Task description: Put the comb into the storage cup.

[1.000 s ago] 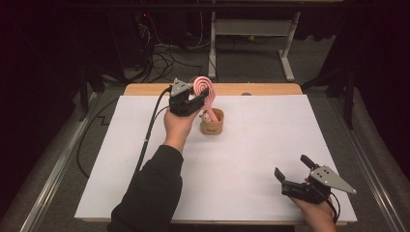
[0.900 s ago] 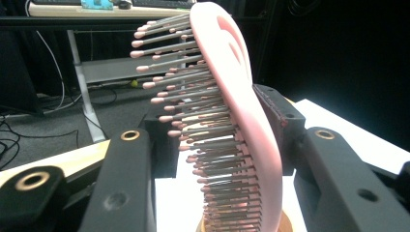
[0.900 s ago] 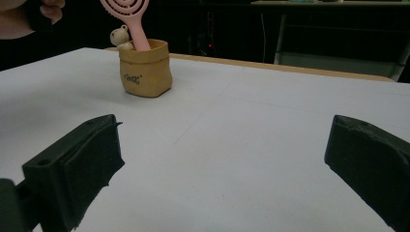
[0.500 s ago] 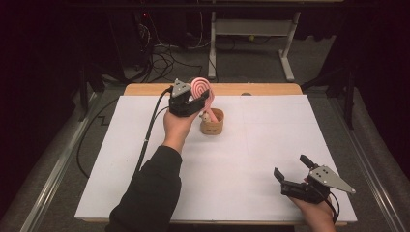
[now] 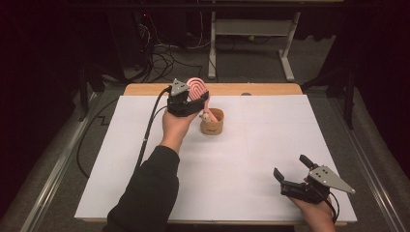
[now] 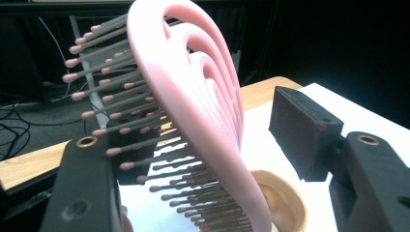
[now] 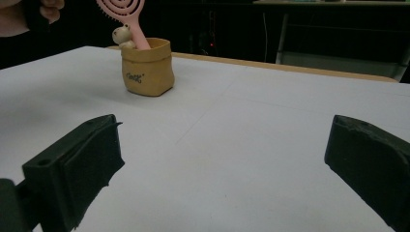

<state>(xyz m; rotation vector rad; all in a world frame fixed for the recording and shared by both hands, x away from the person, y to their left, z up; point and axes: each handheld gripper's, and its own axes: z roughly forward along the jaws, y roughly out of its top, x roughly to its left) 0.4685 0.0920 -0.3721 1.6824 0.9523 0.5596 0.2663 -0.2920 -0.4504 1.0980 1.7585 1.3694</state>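
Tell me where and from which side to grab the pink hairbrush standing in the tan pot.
Grip the pink hairbrush by its flat spiral head, which stands clear above the tan pot; the handle sits inside it. Come from above with one jaw on the smooth back and one on the bristle side. The left hand-held gripper, whose jaws have just been opening with the head between them, is placed about that way.

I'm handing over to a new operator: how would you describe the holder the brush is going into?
On the white sheet covering the table, look toward the far edge, just left of centre. The small tan cup stands there beside the left tool, with the pink hairbrush handle inside. A tiny cream figure on its rim marks it.
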